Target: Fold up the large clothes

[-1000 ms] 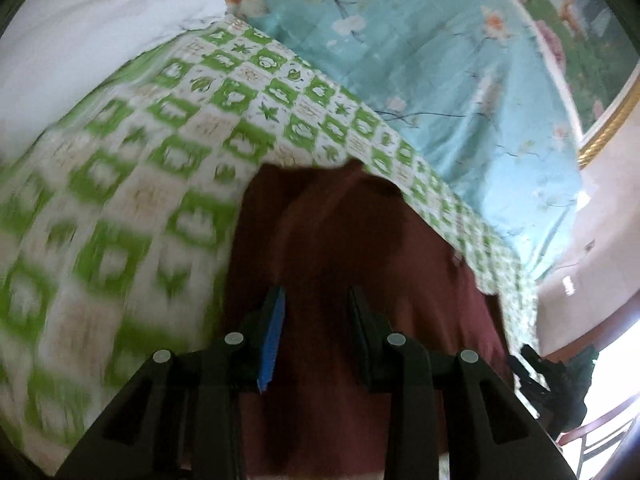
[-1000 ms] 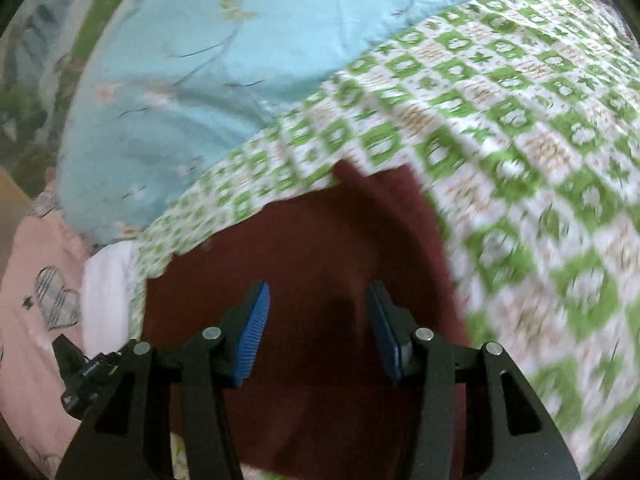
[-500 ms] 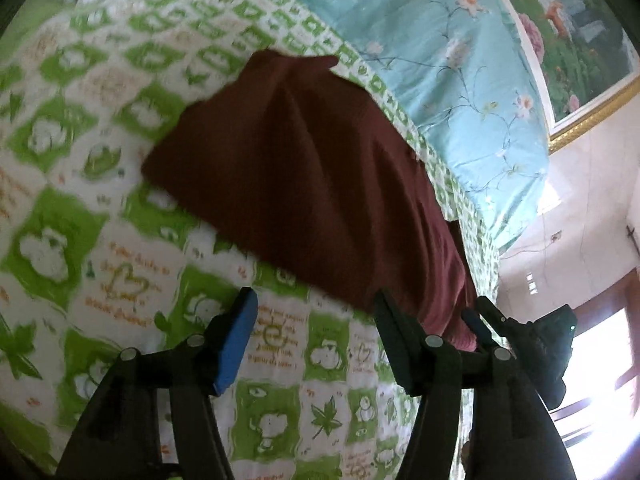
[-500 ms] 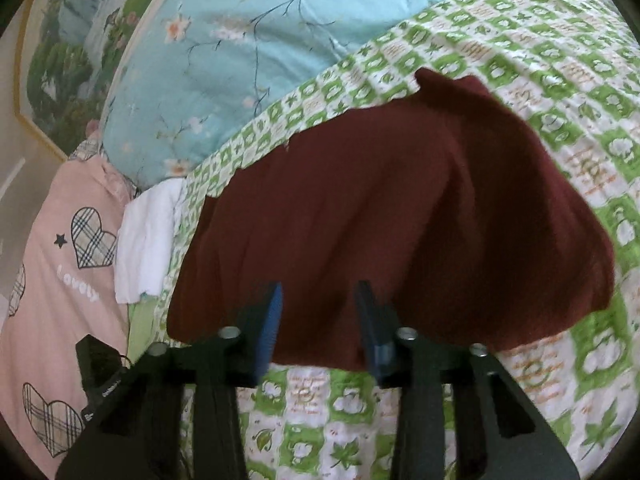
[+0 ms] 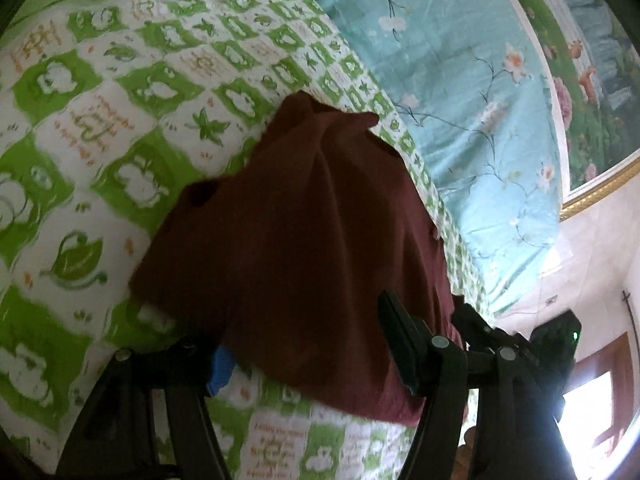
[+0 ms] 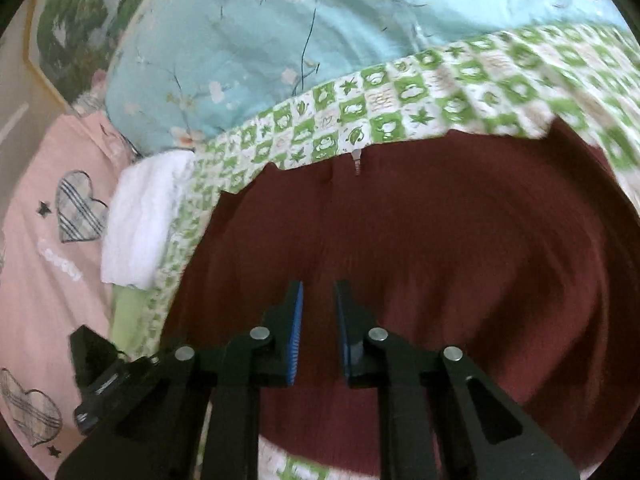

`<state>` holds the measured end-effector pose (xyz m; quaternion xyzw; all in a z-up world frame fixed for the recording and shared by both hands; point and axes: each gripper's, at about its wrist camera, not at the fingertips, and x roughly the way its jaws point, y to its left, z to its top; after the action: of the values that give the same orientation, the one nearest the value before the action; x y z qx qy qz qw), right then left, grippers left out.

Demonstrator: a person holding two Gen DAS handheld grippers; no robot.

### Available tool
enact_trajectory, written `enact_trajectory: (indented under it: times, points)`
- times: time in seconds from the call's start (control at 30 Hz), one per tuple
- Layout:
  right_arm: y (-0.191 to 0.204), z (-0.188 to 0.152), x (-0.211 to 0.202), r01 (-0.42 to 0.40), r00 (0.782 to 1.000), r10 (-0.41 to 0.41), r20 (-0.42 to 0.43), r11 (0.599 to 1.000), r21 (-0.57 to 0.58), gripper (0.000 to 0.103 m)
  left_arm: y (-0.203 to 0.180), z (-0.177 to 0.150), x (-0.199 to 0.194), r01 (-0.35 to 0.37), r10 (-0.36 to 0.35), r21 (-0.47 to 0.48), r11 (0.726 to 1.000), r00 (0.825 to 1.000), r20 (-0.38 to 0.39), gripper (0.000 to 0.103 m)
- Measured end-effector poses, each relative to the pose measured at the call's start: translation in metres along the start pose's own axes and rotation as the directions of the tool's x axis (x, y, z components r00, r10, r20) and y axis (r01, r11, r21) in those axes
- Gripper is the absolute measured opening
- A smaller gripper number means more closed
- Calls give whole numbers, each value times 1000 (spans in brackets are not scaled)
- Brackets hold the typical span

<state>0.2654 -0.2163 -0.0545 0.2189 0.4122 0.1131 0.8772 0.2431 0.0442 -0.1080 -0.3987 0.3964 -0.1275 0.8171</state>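
Note:
A dark red garment (image 5: 304,232) lies folded on the green-and-white checked bedspread (image 5: 120,128). In the left wrist view my left gripper (image 5: 308,340) is open, its jaws wide apart over the garment's near edge; cloth covers part of the left finger. In the right wrist view the garment (image 6: 440,240) fills the middle, and my right gripper (image 6: 318,320) hovers over it with jaws narrowly apart and nothing between them. The other gripper shows at the lower right of the left wrist view (image 5: 552,352) and the lower left of the right wrist view (image 6: 100,380).
A light blue floral quilt (image 5: 460,80) lies beyond the garment. A white towel (image 6: 140,220) and a pink pillow with plaid hearts (image 6: 48,260) lie to the left in the right wrist view. A framed picture (image 5: 592,80) hangs behind the bed.
Both grippers pulled back from the garment, then came close over it again. The right jaws have narrowed. The left jaws stay wide.

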Motion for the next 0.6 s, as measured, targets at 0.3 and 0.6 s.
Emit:
enact_trajectory:
  times: [0.3,0.6]
  points:
    - [-31,-12,28,-81,995,85,-46,994,80,9,-37,14,2,44,-46,121,992,999,14,14]
    - [-54,-9,13,-213,972,232,-47,945,248,10,-173,-23,6,161,-161,483,861,986,-41,12]
